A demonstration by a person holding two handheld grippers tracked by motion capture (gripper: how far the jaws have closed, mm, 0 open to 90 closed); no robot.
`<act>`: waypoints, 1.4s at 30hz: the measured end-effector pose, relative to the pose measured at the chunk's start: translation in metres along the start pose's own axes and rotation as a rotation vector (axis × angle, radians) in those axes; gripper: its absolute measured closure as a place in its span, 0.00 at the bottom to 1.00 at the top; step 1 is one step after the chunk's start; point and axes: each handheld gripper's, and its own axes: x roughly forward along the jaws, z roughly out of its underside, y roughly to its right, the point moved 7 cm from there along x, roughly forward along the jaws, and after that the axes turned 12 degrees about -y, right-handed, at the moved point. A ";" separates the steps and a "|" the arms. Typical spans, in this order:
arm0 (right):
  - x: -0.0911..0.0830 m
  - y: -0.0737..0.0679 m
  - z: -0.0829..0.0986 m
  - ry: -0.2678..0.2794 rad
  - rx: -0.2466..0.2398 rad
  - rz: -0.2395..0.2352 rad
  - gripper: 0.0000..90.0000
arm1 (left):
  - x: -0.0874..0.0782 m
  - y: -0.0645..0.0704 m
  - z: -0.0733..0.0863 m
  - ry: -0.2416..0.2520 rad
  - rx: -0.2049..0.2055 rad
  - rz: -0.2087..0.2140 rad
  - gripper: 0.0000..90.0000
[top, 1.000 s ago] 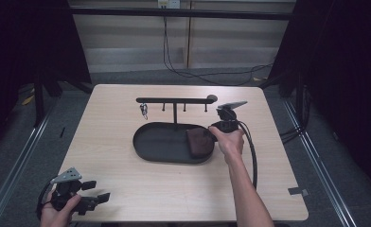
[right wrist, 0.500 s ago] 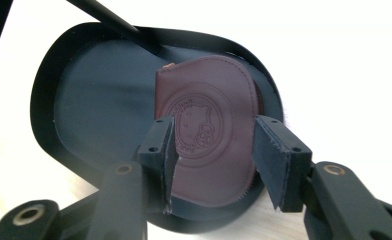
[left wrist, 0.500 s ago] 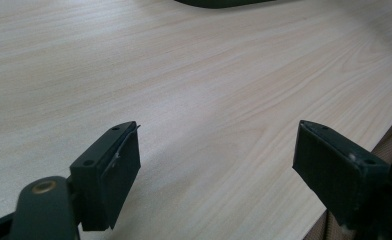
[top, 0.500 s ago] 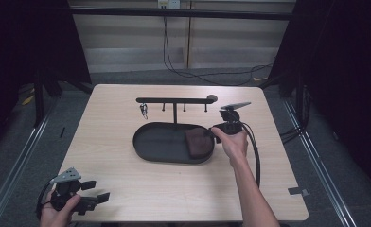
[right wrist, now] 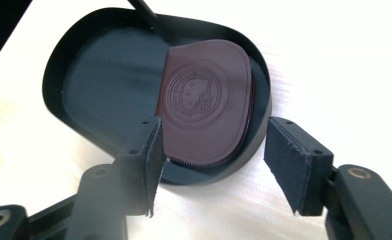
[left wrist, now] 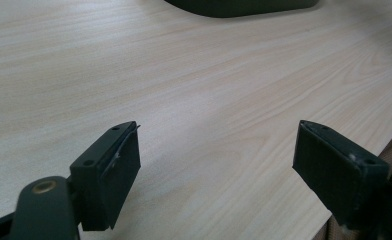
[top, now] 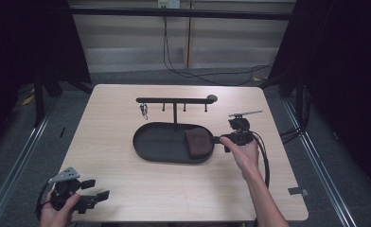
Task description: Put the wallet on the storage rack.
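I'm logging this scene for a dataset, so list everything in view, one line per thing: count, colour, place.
Table: one, light wood, centre of the high view.
Tray: one, black, oval, mid-table.
Pouch: one, dark maroon with an embossed round emblem, lying in the tray's right end.
Rack: one, black, T-shaped bar with pegs, rising at the tray's far edge.
Keys: one small metallic bunch, hanging from the rack's left peg.
Cables: black, on the floor behind the table.
Left gripper: black, jaws open, near-left table corner.
Right gripper: black, jaws open, at the tray's right end before the pouch.
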 end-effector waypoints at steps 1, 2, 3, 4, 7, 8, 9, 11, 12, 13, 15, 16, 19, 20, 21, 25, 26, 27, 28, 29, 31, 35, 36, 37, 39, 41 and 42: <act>-0.001 0.000 0.002 0.004 -0.006 0.002 0.44 | 0.000 0.000 0.000 -0.005 0.000 0.000 0.21; -0.003 -0.001 0.004 0.011 -0.013 0.005 0.44 | 0.001 0.000 0.000 -0.003 -0.007 0.001 0.21; -0.004 -0.001 0.006 0.016 -0.021 0.006 0.43 | 0.001 0.000 0.000 -0.003 -0.008 0.002 0.21; -0.005 -0.002 0.009 0.023 -0.025 0.003 0.42 | 0.001 0.000 0.000 -0.003 -0.011 0.001 0.21; -0.009 -0.004 0.016 0.046 -0.045 0.022 0.40 | 0.000 -0.002 0.000 -0.001 -0.023 -0.003 0.21; -0.009 -0.005 0.019 0.046 -0.054 0.027 0.39 | 0.000 -0.002 0.000 -0.002 -0.028 -0.002 0.21; -0.010 -0.006 0.021 0.050 -0.065 0.034 0.39 | 0.000 -0.002 0.000 -0.001 -0.030 -0.002 0.21; -0.012 -0.008 0.027 0.054 -0.080 0.039 0.37 | 0.000 -0.002 0.000 -0.001 -0.027 -0.005 0.21; -0.013 -0.008 0.029 0.064 -0.083 0.042 0.37 | 0.000 -0.002 0.001 -0.001 -0.027 -0.006 0.21; -0.015 -0.008 0.032 0.070 -0.086 0.043 0.37 | 0.000 -0.003 0.001 -0.002 -0.031 -0.007 0.21; -0.016 -0.005 0.038 0.065 -0.086 0.066 0.37 | 0.000 -0.003 0.001 -0.002 -0.037 -0.006 0.21; -0.016 -0.004 0.040 0.067 -0.087 0.069 0.37 | 0.000 -0.003 0.001 -0.008 -0.034 -0.009 0.21; -0.018 -0.001 0.051 0.072 -0.089 0.079 0.37 | 0.000 -0.004 0.002 -0.023 -0.027 -0.025 0.21; -0.018 0.000 0.055 0.074 -0.089 0.076 0.37 | 0.001 -0.004 0.002 -0.028 -0.028 -0.030 0.21; -0.019 0.001 0.059 0.075 -0.089 0.078 0.37 | 0.001 -0.004 0.002 -0.027 -0.030 -0.030 0.21; -0.022 0.002 0.073 0.090 -0.087 0.068 0.36 | 0.001 -0.004 0.002 -0.030 -0.027 -0.033 0.21; -0.022 0.002 0.077 0.092 -0.085 0.069 0.36 | 0.001 -0.004 0.002 -0.029 -0.026 -0.033 0.21; -0.023 0.003 0.082 0.093 -0.083 0.074 0.36 | 0.001 -0.004 0.002 -0.026 -0.024 -0.033 0.21; -0.022 0.004 0.087 0.092 -0.082 0.077 0.36 | 0.001 -0.004 0.002 -0.025 -0.022 -0.033 0.21; -0.022 0.005 0.090 0.093 -0.084 0.079 0.36 | 0.001 -0.004 0.002 -0.023 -0.022 -0.035 0.21; -0.022 0.008 0.098 0.095 -0.078 0.080 0.36 | 0.000 -0.004 0.002 -0.020 -0.024 -0.037 0.21; -0.024 0.012 0.112 0.111 -0.076 0.085 0.35 | -0.001 -0.004 0.002 -0.009 -0.033 -0.028 0.21; -0.024 0.013 0.115 0.120 -0.078 0.085 0.35 | -0.001 -0.004 0.001 -0.004 -0.035 -0.027 0.21; -0.024 0.015 0.119 0.126 -0.079 0.097 0.35 | -0.001 -0.005 0.001 -0.004 -0.035 -0.028 0.21; -0.022 0.017 0.125 0.130 -0.079 0.104 0.35 | -0.001 -0.005 0.001 -0.004 -0.035 -0.029 0.21; -0.022 0.019 0.129 0.131 -0.076 0.099 0.33 | -0.002 -0.005 0.001 -0.002 -0.033 -0.027 0.21; -0.021 0.021 0.130 0.127 -0.072 0.108 0.32 | -0.002 -0.005 0.001 0.004 -0.038 -0.024 0.21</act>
